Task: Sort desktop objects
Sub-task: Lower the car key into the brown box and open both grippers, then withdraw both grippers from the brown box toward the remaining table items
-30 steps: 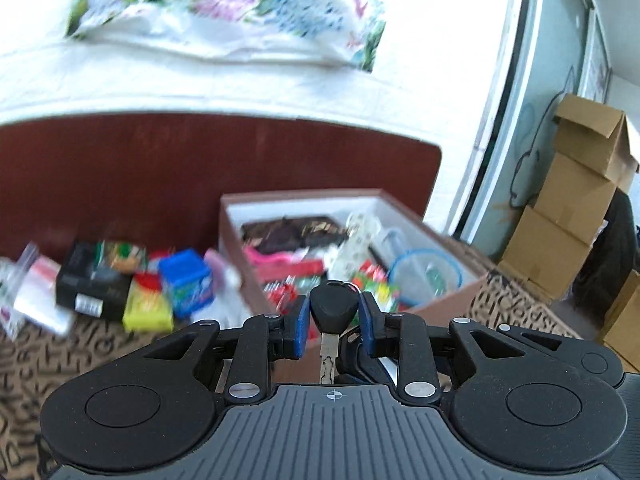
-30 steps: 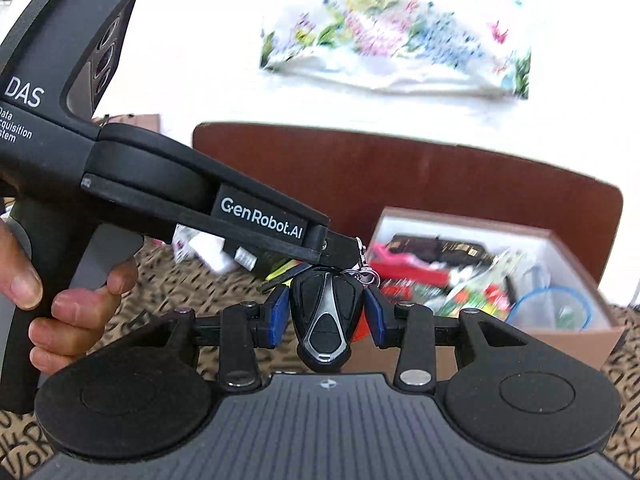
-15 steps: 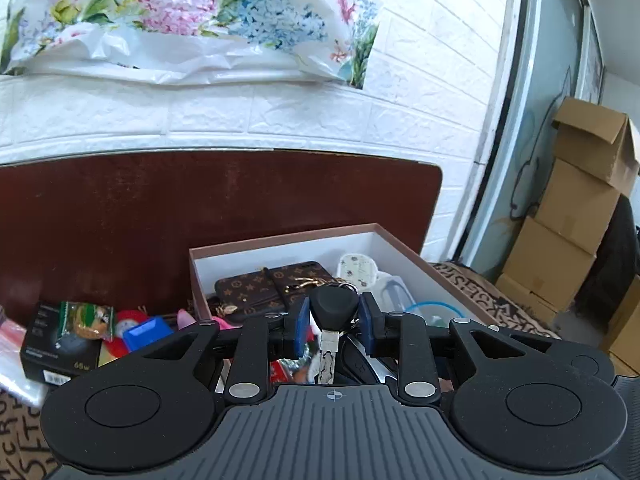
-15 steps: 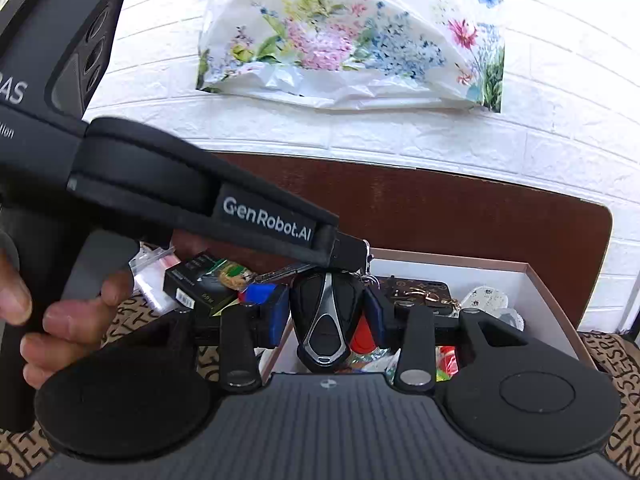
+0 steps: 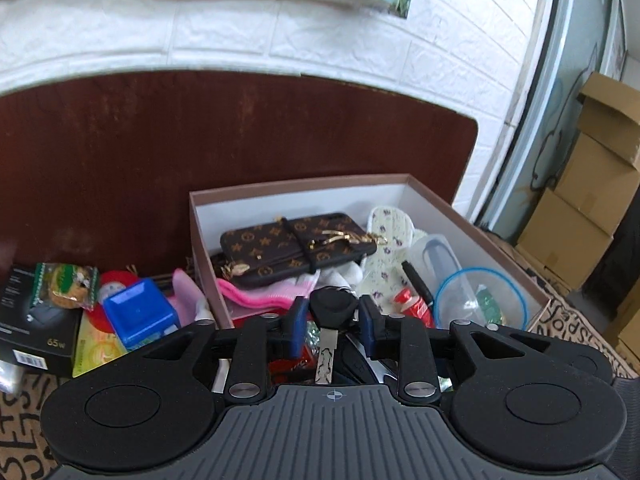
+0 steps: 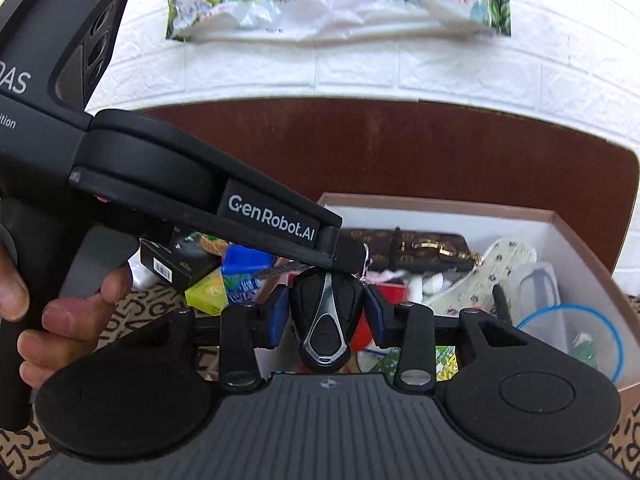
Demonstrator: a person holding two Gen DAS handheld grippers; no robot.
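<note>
- Where the two fisheye views meet, a key bunch is held by both tools at once: the black key head (image 5: 333, 309) with its metal blade pointing back toward the camera, and the black-and-chrome key fob (image 6: 326, 322), joined by a small ring.
- Left hand-held gripper (image 5: 332, 322): blue pads closed against the sides of the key head, narrow gap, firm pinch.
- Right hand-held gripper (image 6: 326, 320): pads closed on the fob's flanks, fob upright, buttons facing the lens.
- Both hang above the near end of the open cardboard box (image 5: 500, 248), not touching its contents.
- Box contents: brown monogram wallet (image 5: 298, 250) at the back, pink cloth (image 5: 264, 294) under it, floral-print pad (image 5: 390, 232), clear tub with blue rim (image 5: 480, 300) at the right.
- Left of the box, on the patterned tabletop (image 5: 24, 420): blue cube (image 5: 138, 314), black charger carton (image 5: 36, 344), yellow-green packet (image 5: 94, 350), close together.
- Person's left hand (image 6: 60, 312) grips the left tool's handle in the right wrist view.
</note>
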